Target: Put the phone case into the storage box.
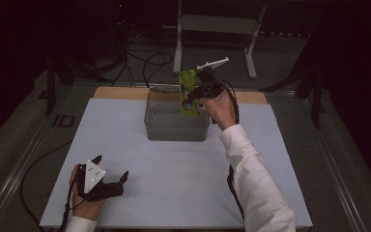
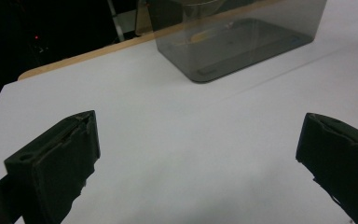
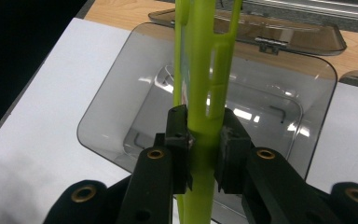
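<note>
Your right claw (image 3: 200, 140) is clamped on a flat lime-green plastic piece (image 1: 188, 92), which it holds on edge, upright, above the smoky clear bin (image 1: 174, 133) at the far middle of the bench (image 1: 174, 174). In the right gripper view the pads press on both faces of the green piece low down, and most of its length stands free beyond them, over the bin's open mouth. The bin's lid (image 3: 284, 35) lies behind it on the wooden strip.

The step in hand looks like lowering the piece into the bin. Keep the grip firm, since a thin slab pinched near one end can pivot between the pads. Centre it over the opening, well inside the rounded walls, before you bring it down. Tilt it toward lying flat as it nears the floor of the bin, so that it does not end up wedged upright against a wall. Let go only once it rests on something.

Your left claw (image 1: 111, 181) rests on the bench at the near left, jaws wide apart with nothing between them. If the bin slides, it could steady the near wall.
</note>
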`<state>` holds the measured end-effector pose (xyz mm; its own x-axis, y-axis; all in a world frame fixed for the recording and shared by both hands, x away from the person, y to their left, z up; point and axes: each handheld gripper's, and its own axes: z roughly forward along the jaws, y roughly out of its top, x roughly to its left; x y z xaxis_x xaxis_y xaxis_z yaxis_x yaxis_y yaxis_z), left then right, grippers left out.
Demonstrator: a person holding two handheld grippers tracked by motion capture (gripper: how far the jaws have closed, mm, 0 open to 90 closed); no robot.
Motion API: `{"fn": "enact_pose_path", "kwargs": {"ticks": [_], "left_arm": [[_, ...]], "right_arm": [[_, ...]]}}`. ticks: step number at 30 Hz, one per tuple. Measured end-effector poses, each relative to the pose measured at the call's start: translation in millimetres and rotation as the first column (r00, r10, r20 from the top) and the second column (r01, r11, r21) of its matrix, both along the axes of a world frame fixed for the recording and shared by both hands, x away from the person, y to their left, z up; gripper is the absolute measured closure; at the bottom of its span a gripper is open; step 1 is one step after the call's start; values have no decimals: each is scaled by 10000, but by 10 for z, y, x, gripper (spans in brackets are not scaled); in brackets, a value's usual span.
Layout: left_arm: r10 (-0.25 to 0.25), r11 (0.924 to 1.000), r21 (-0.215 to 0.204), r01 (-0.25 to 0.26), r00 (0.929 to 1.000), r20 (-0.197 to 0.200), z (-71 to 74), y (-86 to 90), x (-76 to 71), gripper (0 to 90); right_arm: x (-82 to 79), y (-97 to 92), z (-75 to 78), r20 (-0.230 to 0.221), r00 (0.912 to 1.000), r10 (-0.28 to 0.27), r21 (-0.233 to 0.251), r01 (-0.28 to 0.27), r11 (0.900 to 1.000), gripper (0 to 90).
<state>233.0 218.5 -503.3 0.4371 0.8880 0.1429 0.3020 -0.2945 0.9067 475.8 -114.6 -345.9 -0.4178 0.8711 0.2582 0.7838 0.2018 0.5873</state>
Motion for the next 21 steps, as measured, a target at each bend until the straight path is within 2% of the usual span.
{"fn": "enact_pose_path", "kwargs": {"ticks": [21], "left_arm": [[-8,10000,-15,8,10000,15,-1,-5,-1,1]], "right_arm": [[73,-107,-61,-317,9979,-562,-230,555,9982,779]]}}
